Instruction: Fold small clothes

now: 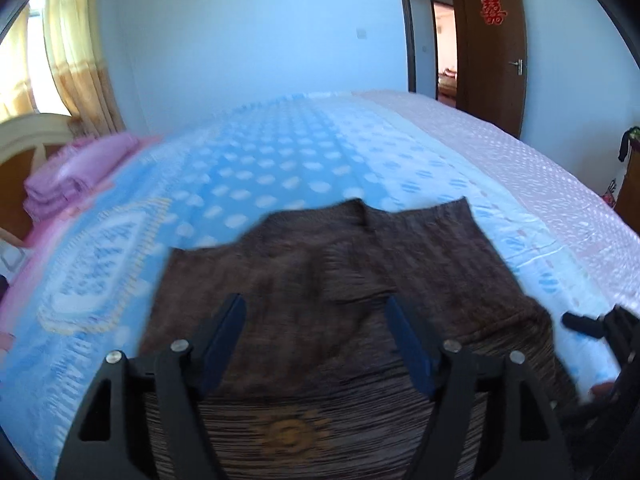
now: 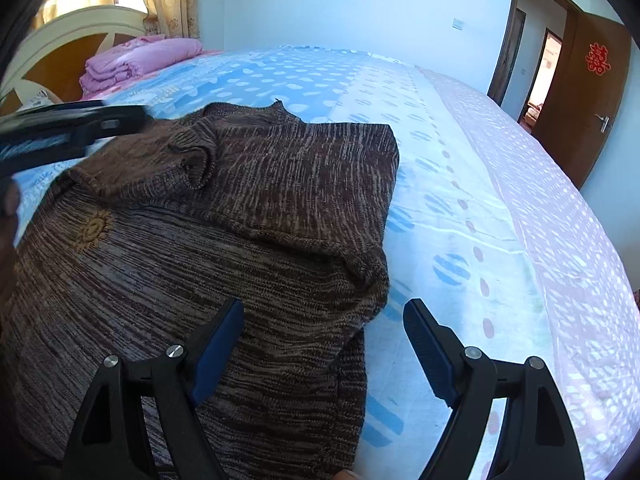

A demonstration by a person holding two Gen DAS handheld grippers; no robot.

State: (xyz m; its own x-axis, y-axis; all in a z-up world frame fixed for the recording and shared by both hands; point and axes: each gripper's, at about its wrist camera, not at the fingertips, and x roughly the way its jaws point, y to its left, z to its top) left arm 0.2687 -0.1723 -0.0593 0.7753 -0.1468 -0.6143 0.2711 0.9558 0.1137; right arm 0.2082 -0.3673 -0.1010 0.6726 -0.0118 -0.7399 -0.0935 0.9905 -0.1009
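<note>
A brown knitted sweater (image 2: 224, 240) with a small orange sun patch (image 2: 94, 231) lies on the bed, its sleeves folded in over the body. It also shows in the left wrist view (image 1: 328, 280). My left gripper (image 1: 316, 308) is open and empty, hovering over the sweater's middle. My right gripper (image 2: 324, 312) is open and empty over the sweater's right edge, one finger above the knit, the other above the bedsheet. The left gripper shows in the right wrist view (image 2: 72, 128) at the sweater's far left, and the right gripper shows at the left wrist view's right edge (image 1: 592, 326).
The bed has a blue dotted sheet (image 2: 440, 208) with a pink band (image 2: 560, 240) to the right. Folded pink bedding (image 2: 136, 62) sits by the headboard (image 2: 68, 36). A brown door (image 2: 580, 92) stands open at the far right.
</note>
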